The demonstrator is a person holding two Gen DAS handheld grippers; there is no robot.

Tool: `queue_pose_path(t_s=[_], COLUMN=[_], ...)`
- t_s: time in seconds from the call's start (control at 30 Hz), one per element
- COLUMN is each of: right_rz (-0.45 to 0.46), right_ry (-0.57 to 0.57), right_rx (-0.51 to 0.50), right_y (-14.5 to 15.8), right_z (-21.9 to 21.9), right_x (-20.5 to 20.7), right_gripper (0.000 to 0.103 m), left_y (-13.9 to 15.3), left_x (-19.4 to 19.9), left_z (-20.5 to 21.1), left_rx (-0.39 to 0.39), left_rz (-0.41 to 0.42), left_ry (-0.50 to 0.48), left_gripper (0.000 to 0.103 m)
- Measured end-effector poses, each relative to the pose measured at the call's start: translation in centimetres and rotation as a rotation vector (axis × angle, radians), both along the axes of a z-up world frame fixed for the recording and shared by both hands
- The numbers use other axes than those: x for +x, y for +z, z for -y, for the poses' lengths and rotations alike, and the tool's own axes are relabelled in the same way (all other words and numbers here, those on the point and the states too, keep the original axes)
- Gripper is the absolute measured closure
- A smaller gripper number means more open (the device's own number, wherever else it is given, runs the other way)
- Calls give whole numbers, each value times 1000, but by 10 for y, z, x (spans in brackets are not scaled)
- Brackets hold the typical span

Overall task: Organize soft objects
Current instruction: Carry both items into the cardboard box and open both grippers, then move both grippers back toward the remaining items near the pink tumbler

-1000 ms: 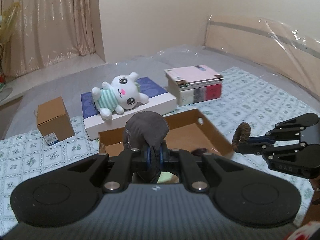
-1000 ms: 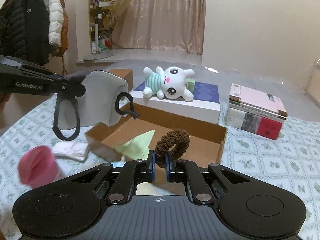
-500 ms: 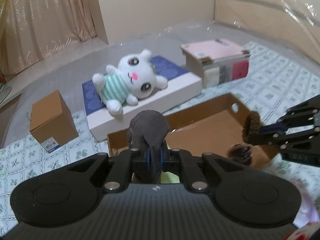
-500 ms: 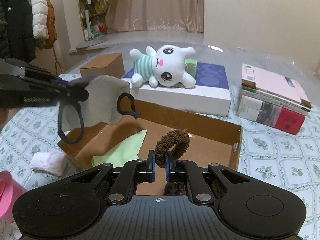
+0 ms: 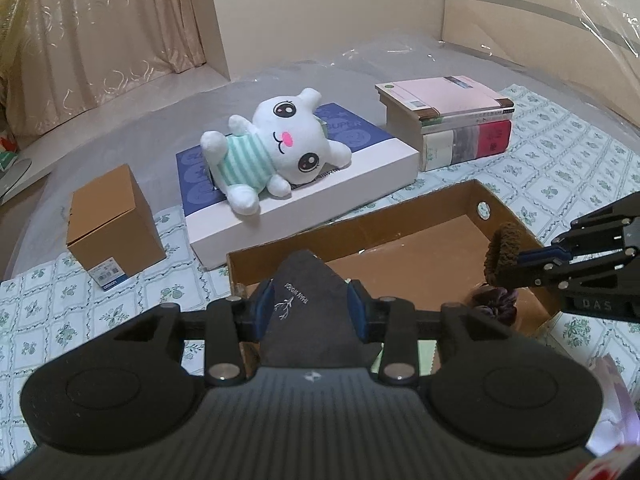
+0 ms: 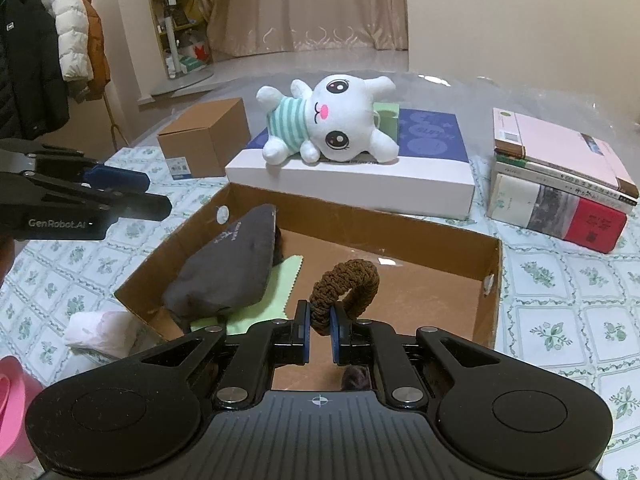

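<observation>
Reading "GenRobot.AI" on left gripper (image 6: 132, 196), jaws just parted, grey mask (image 6: 228, 264) dropped; right gripper (image 6: 319, 326) pinching brown scrunchie (image 6: 348, 286)

This is a room in a home, likely a bedroom. Padded coats (image 6: 44, 56) hang on a rack by the wall, long beige curtains (image 6: 312, 4) cover the far side, and a cluttered shelf (image 6: 176, 12) stands beside them. A plush toy (image 6: 332, 124), a stack of books (image 6: 560, 184) and cardboard boxes (image 6: 204, 144) lie on a flower-patterned cloth (image 6: 560, 300).
</observation>
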State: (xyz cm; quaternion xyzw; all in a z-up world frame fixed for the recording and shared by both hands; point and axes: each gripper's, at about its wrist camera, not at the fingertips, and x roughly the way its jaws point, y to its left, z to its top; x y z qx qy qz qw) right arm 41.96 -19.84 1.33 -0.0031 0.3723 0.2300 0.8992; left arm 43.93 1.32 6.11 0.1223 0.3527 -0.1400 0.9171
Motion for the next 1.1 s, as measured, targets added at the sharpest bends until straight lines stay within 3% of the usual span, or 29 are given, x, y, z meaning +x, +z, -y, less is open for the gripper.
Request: queue_pose_path(t_s=[0.23, 0.3, 0.33, 0.37, 0.57, 0.73, 1.1], right_rz=[17, 18, 19, 24, 36, 65, 167], right_ry=[19, 16, 13, 7, -25, -44, -56], right_rx=[52, 57, 57, 62, 78, 98, 178], right_y=[3, 3, 4, 4, 16, 38, 78], right_z=[-7, -9, -9, -9, -7, -6, -5], right_x=[4, 6, 6, 5, -12, -49, -174], right_gripper=[93, 81, 61, 49, 49, 49, 49], left_y=[0, -1, -1, 0, 10, 24, 58], left_x=[-4, -6, -7, -9, -28, -62, -189], left_z=[-10, -14, -16, -18, -33, -46, -75], left_rx=[-21, -25, -26, -28, -53, -85, -126], left_rz=[5, 6, 7, 10, 29, 38, 111], left_ry=[9, 13, 17, 21, 46, 77, 156], left_gripper=[67, 67, 67, 67, 67, 67, 67])
